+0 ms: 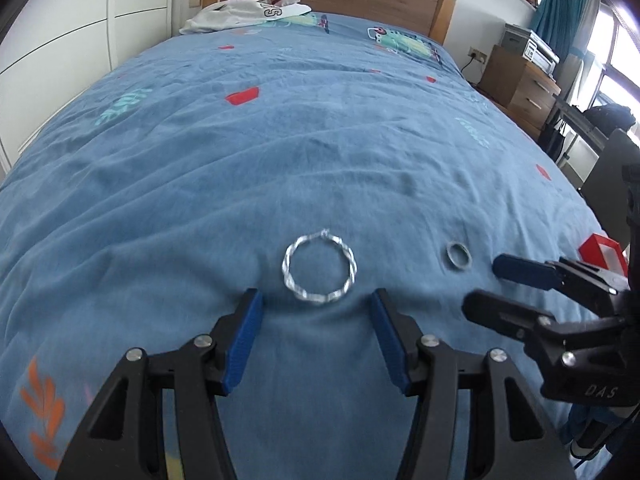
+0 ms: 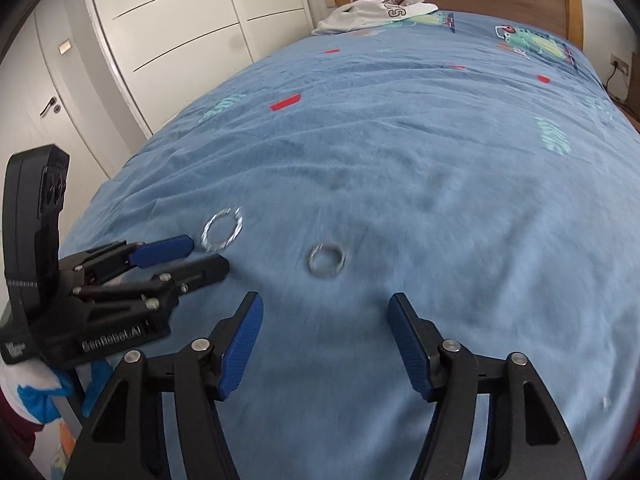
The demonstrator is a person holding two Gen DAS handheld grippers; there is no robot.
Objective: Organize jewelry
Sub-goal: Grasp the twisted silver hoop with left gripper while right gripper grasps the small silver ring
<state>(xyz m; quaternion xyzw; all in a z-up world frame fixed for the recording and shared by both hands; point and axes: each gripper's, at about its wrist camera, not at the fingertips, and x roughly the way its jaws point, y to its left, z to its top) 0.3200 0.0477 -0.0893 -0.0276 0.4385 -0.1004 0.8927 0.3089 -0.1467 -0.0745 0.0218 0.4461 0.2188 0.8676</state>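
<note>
Left claw (image 1: 316, 300) is spread, empty, a twisted bracelet (image 1: 319, 267) just ahead; right claw (image 2: 324, 304) is spread, empty, a ring (image 2: 327, 261) ahead, on the bed (image 2: 440, 200).

soft daylight, fisheye warp, slight blur

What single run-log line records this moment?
left hand-held gripper: open | right hand-held gripper: open | twisted silver hoop, small silver ring: on blue bedspread

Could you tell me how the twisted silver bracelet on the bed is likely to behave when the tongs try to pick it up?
The twisted silver bracelet holds a round hoop shape, so it is probably stiff rather than floppy. It looks thin and light, and lies flat on the soft blue bedspread, so it may sink in or slide away. Its shiny metal could slip between pads.
</note>
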